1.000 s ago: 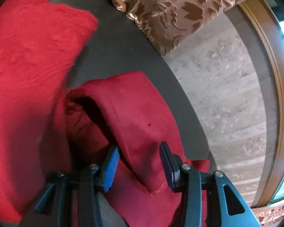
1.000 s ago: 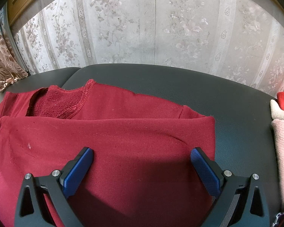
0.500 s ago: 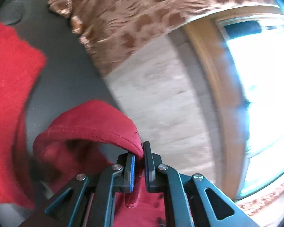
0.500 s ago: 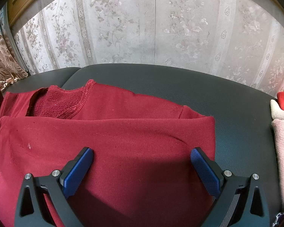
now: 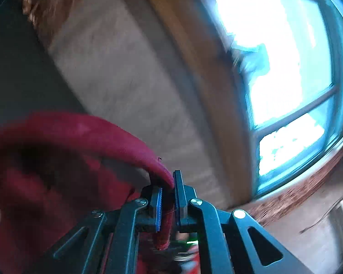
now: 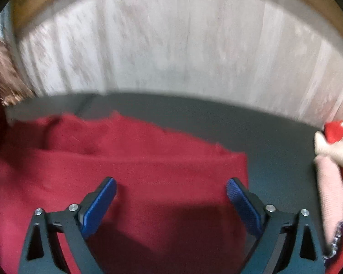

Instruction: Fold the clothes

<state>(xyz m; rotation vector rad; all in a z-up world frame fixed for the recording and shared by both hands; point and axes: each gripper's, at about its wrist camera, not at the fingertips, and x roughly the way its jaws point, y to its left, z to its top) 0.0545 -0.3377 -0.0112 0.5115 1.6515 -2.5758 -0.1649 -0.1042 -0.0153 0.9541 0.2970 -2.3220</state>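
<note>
Left wrist view: my left gripper (image 5: 168,202) pinches a fold of the red sweater (image 5: 64,141) lifted off the dark worktop (image 6: 274,137), while my right gripper (image 6: 171,196), spread wide and holding nothing, hovers above the sweater's folded body, near pale clothes (image 6: 331,159) at right.

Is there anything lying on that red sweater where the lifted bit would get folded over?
Nothing visible. The left claw pinches a piece of the red sweater. In the right wrist view the sweater's top lies bare, with only the open right claw above it. The pink and cream clothes sit apart.
</note>
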